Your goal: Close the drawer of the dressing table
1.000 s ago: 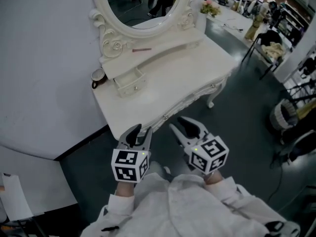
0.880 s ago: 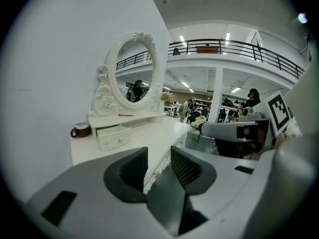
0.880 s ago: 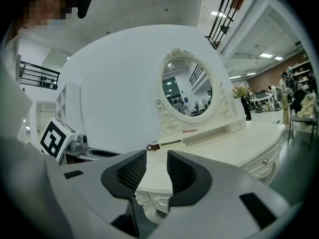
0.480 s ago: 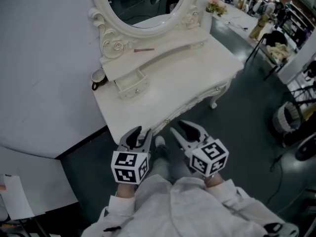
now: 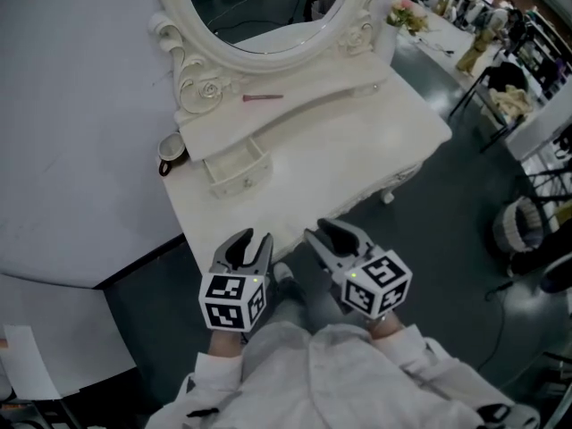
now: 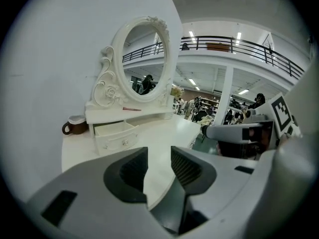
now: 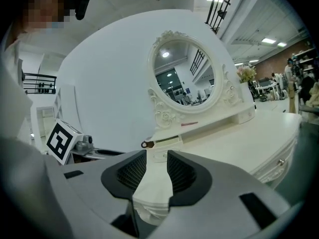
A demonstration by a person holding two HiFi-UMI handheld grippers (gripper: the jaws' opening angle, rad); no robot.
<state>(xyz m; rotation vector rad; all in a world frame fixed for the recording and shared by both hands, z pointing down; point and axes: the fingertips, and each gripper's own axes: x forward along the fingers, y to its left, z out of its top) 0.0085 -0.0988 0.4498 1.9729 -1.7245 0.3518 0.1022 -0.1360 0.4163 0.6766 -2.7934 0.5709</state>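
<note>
Because the left gripper [image 5: 251, 240] and right gripper [image 5: 327, 233], each with jaws apart and empty, stand closer to the dressing table [image 5: 357, 146] than a second ago, the drawer [image 5: 237, 170], open beside the mug [image 5: 172, 153], is nearer yet untouched.

White dressing table [image 5: 357, 150], brown mug [image 5: 170, 154] on its back left corner

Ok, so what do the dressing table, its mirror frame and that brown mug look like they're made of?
Dressing table: probably painted wood or fibreboard, matt white; an even opaque coat with no grain showing.
Mirror frame: same white finish with raised scrollwork, carved wood or moulded resin; the look leaves that open.
Mug: likely glazed ceramic, brown outside and pale at the rim.
</note>
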